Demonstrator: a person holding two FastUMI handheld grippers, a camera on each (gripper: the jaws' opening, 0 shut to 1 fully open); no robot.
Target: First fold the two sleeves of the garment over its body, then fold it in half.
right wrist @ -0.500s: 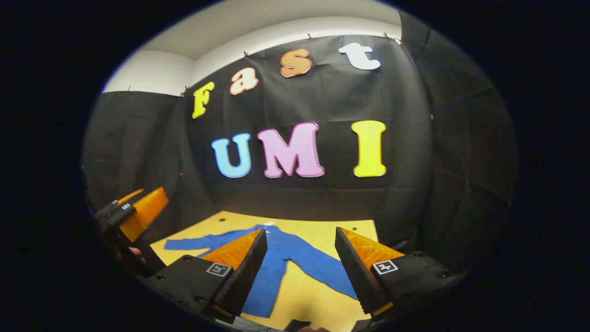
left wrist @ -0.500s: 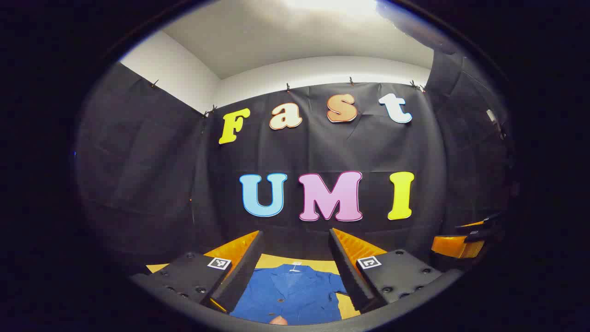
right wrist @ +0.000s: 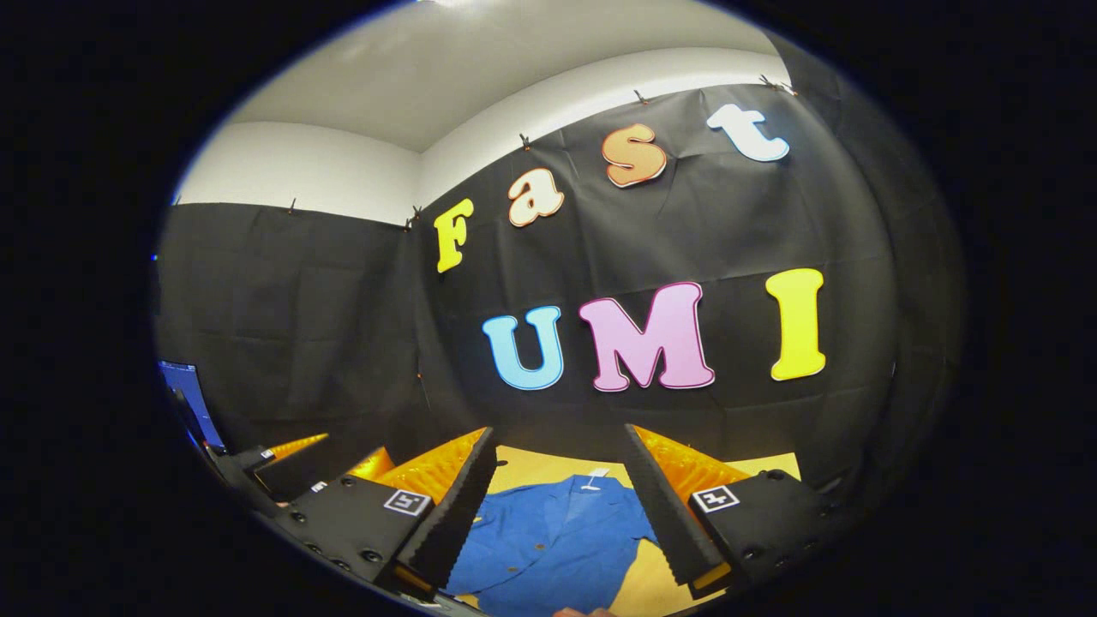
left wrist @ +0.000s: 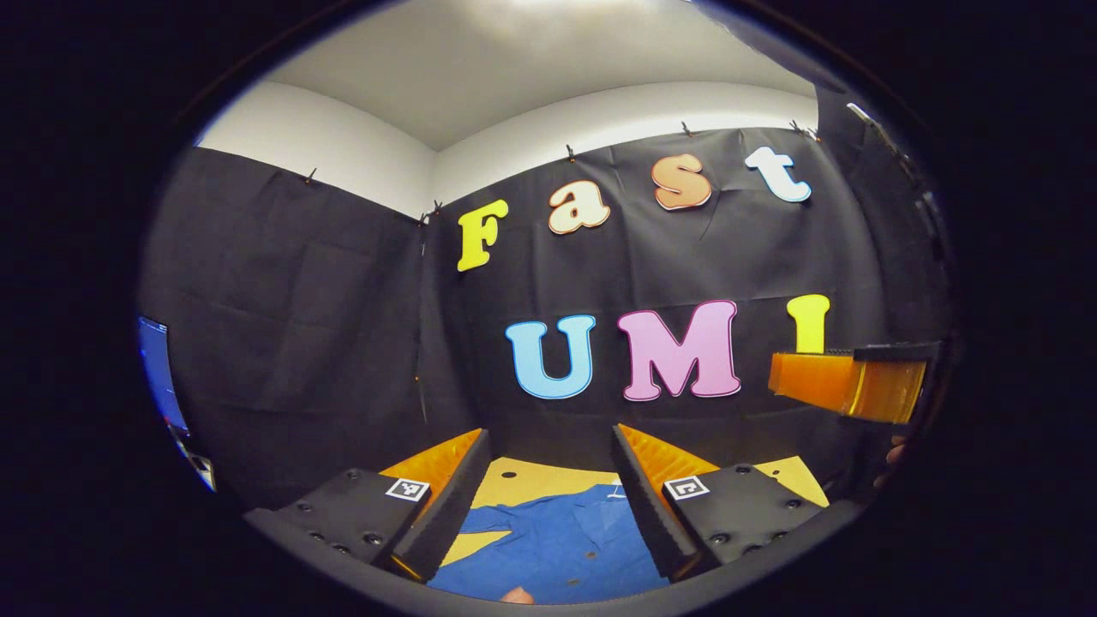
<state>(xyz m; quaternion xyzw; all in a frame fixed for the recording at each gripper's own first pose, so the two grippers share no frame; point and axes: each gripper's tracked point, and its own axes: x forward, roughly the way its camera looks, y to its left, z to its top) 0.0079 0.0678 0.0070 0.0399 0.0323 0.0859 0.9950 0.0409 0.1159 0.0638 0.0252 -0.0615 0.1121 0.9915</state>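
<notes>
The garment (left wrist: 557,548), a blue button-front piece w/ a collar and a small white tag at the neck, lies flat on the yellow table (left wrist: 527,478), collar toward the black cloth wall (left wrist: 326,300) at the back. In the left gripper view the left gripper (left wrist: 548,463) is held above the table, its two fingers spread wide w/ nothing between them, not touching the fabric; the garment's chest and collar show in the gap between the fingers, and a strip of bare table shows at the lower left next to the cloth. At the right side of the same view the right gripper (left wrist: 844,381) is seen from the side, up in the air and well apart from the left one; from this angle I cannot tell its opening, but part of a hand (left wrist: 891,454) shows just under it. In the right gripper view the right gripper (right wrist: 557,467) is also above the table, fingers wide apart and empty, and the garment (right wrist: 557,540) is seen between them: collar, tag, two small buttons, and the start of one sleeve going behind the right-side finger. The table (right wrist: 531,467) shows beyond the collar and beside the body at the lower right. At the lower left of this view the left gripper (right wrist: 317,463) appears close beside the right gripper's left finger, approx. at the same height. A blue screen (right wrist: 184,390) stands at the far left edge, by the cloth wall. Both sleeves are mostly hidden behind the fingers, so I cannot tell how they lie.
</notes>
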